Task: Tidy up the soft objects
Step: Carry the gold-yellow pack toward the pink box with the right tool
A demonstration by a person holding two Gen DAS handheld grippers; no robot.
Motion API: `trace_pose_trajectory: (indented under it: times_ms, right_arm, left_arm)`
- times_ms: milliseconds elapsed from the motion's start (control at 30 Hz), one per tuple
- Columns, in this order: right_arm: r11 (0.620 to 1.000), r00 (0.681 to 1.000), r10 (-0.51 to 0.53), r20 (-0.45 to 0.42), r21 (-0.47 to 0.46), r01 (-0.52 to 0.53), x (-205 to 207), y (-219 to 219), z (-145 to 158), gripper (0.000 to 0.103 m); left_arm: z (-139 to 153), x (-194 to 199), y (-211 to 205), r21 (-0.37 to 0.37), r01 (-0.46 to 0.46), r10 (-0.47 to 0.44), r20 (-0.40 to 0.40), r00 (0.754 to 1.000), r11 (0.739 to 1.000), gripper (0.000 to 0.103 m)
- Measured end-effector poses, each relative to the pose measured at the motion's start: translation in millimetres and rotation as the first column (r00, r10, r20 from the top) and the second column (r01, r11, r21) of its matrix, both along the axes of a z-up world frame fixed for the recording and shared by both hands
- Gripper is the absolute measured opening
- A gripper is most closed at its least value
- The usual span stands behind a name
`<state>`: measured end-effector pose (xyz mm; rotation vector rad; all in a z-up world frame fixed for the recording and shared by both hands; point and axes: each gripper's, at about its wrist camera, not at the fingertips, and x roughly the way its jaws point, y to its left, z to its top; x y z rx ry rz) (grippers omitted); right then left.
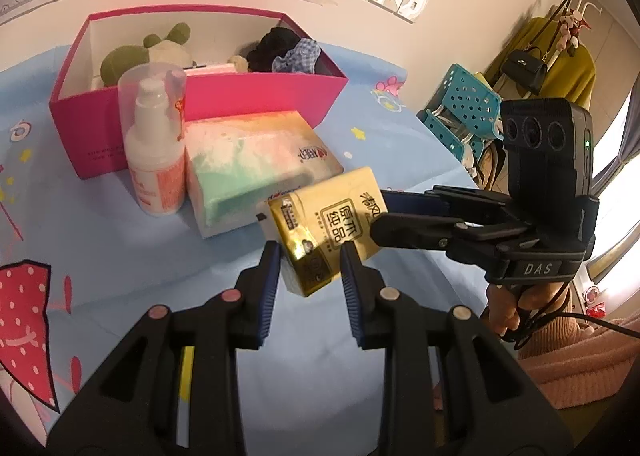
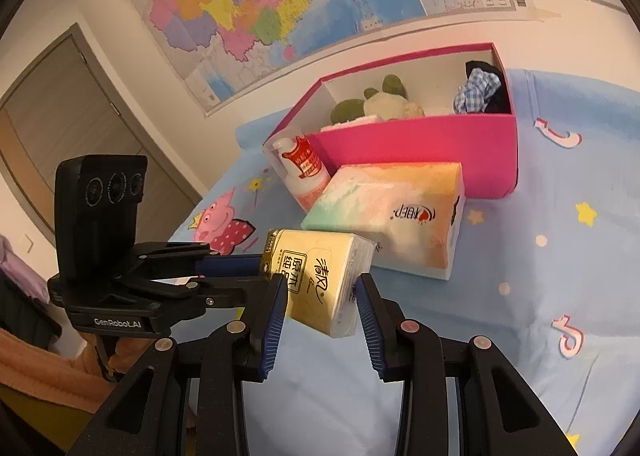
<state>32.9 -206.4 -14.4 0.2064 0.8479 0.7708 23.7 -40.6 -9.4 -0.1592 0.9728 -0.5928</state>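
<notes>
Bottle (image 1: 154,143) stands on the blue sheet (image 1: 360,159) w/ a clear cap, touching the pastel tissue box (image 1: 256,163); pink box (image 1: 192,95) behind holds a plush (image 1: 160,51) & dark cloths (image 1: 288,49). Yellow tissue pack (image 1: 328,230), soft, glossy wrapper, black print, hangs tilted above the sheet, just in front of the tissue box. Left gripper (image 1: 310,256) clamps its near end, right gripper (image 2: 322,294) clamps the other end; both grasping the pack.

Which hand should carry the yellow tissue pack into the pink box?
Right, probably. Both hold the pack; only the low tissue box lies before the right gripper; the bottle blocks the left gripper.
</notes>
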Motion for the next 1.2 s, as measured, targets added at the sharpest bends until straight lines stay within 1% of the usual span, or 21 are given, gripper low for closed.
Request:
trace_pose_trajectory:
  times_ms: [567,1200]
  right_arm:
    - [1.0,0.999,-0.006,0.043,0.006,0.005,8,-1,16,0.037]
    - [1.0,0.998,-0.019,0.068,0.014,0.018,14,-4,24,0.038]
  left_arm:
    - [13,10,0,0.002,-0.004,0.004,0.036,0.999,1.0,0.032]
    - [21,20,-3,0.011,-0.006,0.005,0.066,0.998,1.0,0.032]
